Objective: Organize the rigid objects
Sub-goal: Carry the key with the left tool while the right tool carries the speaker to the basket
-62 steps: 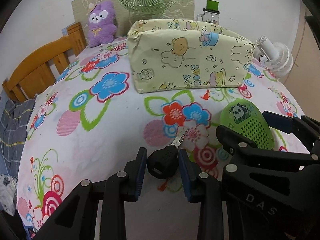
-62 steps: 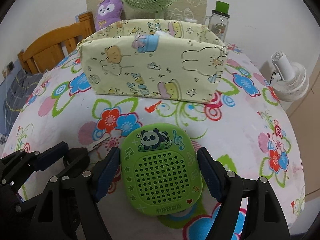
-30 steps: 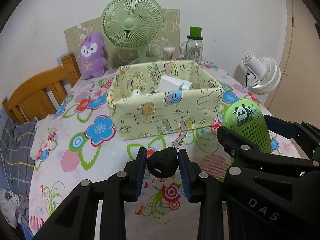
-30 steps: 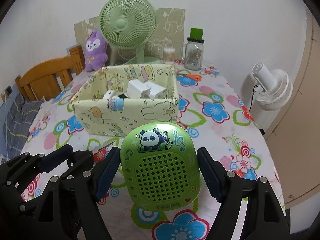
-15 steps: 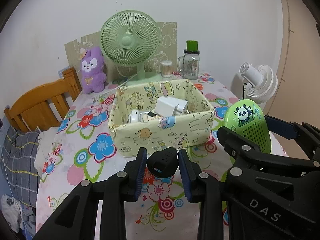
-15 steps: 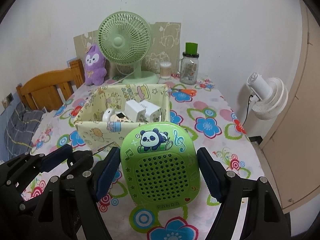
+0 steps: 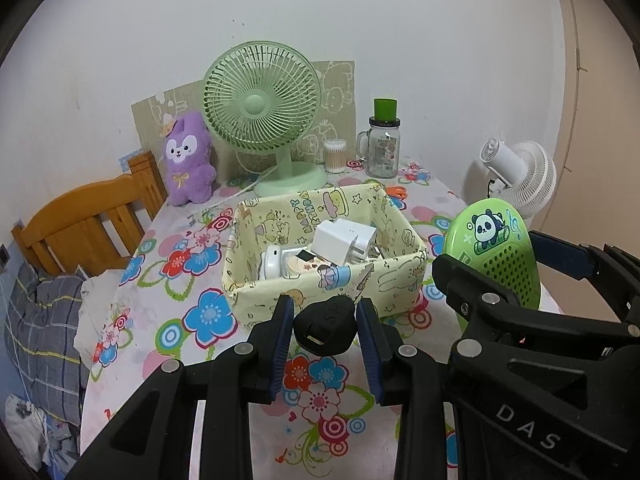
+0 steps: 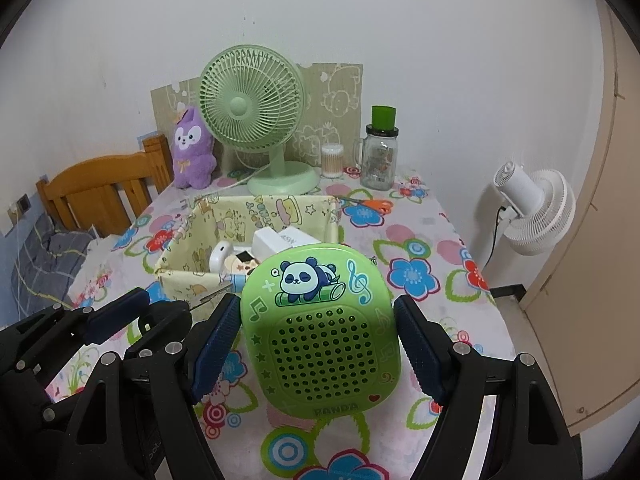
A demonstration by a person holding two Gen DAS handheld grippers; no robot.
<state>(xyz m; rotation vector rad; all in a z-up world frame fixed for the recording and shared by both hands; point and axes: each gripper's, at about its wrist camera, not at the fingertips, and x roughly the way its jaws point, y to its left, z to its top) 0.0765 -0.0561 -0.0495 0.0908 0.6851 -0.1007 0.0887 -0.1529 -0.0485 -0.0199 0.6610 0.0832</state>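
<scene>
The left gripper (image 7: 325, 330) clamps the black key fob (image 7: 325, 327) at lower centre, and the right gripper (image 8: 316, 344), set wide, clamps the green panda speaker (image 8: 320, 332), both raised for drop-off into the yellow fabric bin (image 7: 320, 296) at mid-frame.

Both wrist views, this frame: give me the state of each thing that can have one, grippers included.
left gripper: shut on the black key fob, held off the table
right gripper: shut on the green panda speaker, lifted
fabric box: open-topped, upright, holding white chargers
green desk fan: upright
glass jar: upright, green lid on
orange scissors: lying flat
</scene>
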